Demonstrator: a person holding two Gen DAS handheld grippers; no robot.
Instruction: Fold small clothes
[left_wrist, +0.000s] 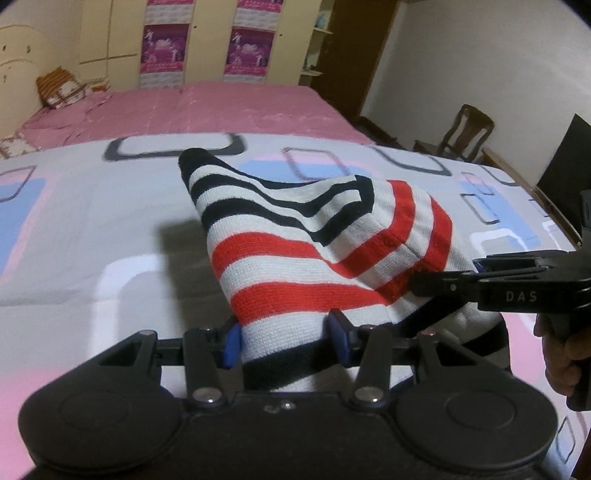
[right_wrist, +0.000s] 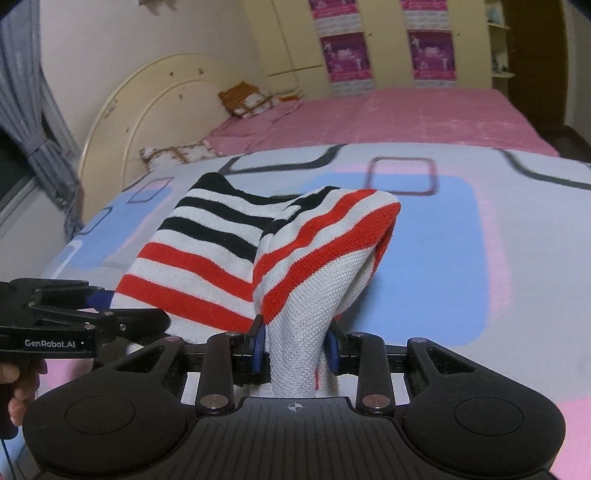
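A small knitted garment (left_wrist: 295, 236) with red, black and white stripes is lifted off the patterned bed sheet (left_wrist: 92, 221), draped between both grippers. My left gripper (left_wrist: 288, 341) is shut on its near edge, blue pads on either side of the fabric. My right gripper (right_wrist: 295, 345) is shut on another bunched edge of the garment (right_wrist: 280, 258). The right gripper also shows in the left wrist view (left_wrist: 480, 275), at the garment's right side. The left gripper shows in the right wrist view (right_wrist: 99, 302), at the garment's left. The garment's far end hangs toward the sheet.
The bed continues behind with a pink cover (left_wrist: 221, 110) and pillows (left_wrist: 62, 88) by a cream headboard (right_wrist: 147, 110). A wardrobe (left_wrist: 203, 40) stands beyond. A wooden chair (left_wrist: 461, 133) and a dark panel (left_wrist: 565, 158) stand at the right of the bed.
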